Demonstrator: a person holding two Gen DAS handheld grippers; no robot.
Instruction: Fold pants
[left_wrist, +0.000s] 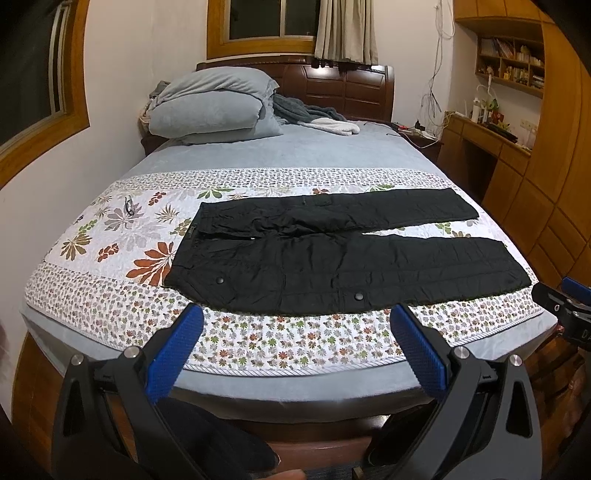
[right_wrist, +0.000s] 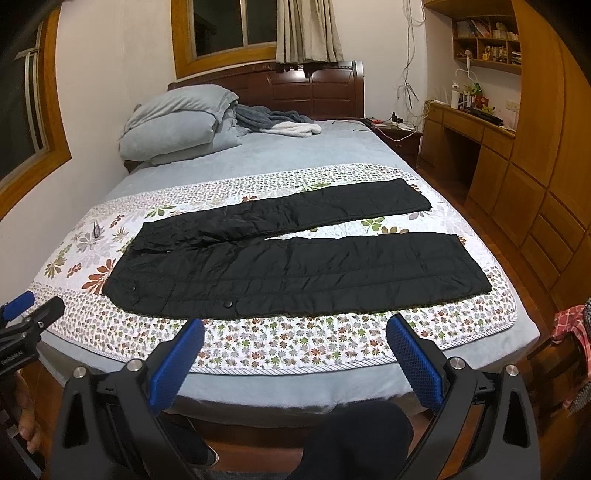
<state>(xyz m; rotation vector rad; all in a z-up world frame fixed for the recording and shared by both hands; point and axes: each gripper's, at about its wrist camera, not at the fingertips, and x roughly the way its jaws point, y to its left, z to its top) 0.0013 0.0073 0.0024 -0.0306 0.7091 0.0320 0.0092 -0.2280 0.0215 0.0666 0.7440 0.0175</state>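
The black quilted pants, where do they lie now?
The black quilted pants lie flat on the floral quilt across the bed's foot, waistband left, legs right, just beyond both open grippers.

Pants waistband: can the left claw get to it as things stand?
Probably yes. The left claw is open at the bed's foot, and only bare quilt lies between it and the waistband of the pants; nothing sits on them.

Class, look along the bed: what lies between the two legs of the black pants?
A narrow wedge of the floral quilt, bare, widening toward the cuffs. Between the legs of the black pants nothing else lies; the right wrist view shows it best.
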